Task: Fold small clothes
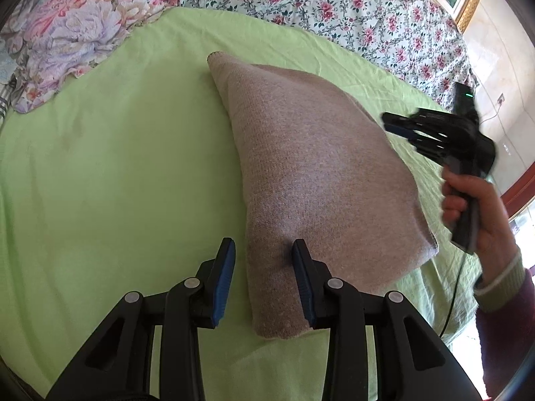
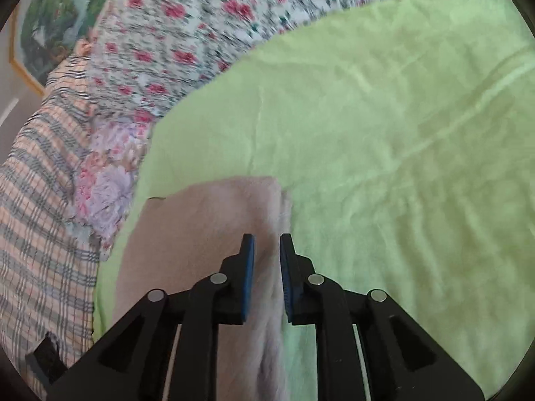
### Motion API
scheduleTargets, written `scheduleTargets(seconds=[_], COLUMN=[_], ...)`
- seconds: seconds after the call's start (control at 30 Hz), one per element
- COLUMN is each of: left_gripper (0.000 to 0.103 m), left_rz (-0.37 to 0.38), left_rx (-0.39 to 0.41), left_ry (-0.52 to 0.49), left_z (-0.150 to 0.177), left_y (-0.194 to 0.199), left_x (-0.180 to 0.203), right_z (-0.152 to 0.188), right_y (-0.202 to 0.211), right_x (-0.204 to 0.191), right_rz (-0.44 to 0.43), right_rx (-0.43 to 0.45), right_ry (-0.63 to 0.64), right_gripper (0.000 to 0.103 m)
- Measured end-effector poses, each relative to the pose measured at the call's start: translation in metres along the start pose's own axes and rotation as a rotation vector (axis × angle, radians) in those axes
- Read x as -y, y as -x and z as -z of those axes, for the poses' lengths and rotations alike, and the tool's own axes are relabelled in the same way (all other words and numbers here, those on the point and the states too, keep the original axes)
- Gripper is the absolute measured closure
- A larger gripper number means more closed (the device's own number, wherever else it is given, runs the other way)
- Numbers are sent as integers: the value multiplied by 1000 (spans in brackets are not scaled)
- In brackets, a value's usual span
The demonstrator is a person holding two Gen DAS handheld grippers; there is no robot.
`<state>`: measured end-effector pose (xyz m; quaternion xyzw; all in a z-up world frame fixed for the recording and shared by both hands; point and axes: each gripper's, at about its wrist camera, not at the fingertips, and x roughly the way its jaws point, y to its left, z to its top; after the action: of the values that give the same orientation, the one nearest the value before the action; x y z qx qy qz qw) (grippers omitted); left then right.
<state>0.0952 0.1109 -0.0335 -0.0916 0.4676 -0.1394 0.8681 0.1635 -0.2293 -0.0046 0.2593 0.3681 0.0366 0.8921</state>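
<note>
Left wrist view: left gripper [image 1: 263, 250] fingers parted, empty, straddling near corner of folded brown knit garment [image 1: 311, 173]. Garment flat on green sheet [image 1: 117, 167]. Right gripper [image 1: 401, 130] raised beside garment's far edge, fingers narrowly parted, gripping nothing. Floral quilt [image 1: 334, 6] behind, striped blanket [image 2: 40, 200] beside.

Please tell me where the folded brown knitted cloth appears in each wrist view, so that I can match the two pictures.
Left wrist: folded brown knitted cloth fills the centre, running to the lower middle.
Right wrist: it sits lower left, under the fingers.
Shared landmark: the green sheet.
</note>
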Motion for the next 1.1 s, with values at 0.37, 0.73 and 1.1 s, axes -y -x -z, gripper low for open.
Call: scheduleTargets(seconds=[0.37, 0.73, 1.1], left_gripper=[48, 36, 23], left_rz=[-31, -93, -242], left_rx=[15, -6, 10], left_ry=[-25, -34, -129], left_z=[24, 49, 82], left_y=[22, 36, 50], left_x=[11, 6, 25], right_z=[94, 162, 199], right_y=[69, 99, 111], right_x=[-28, -38, -55], right_rz=[-49, 58, 120], right_rx=[-51, -90, -114], right_ry=[94, 211, 354], right_gripper=[60, 31, 26])
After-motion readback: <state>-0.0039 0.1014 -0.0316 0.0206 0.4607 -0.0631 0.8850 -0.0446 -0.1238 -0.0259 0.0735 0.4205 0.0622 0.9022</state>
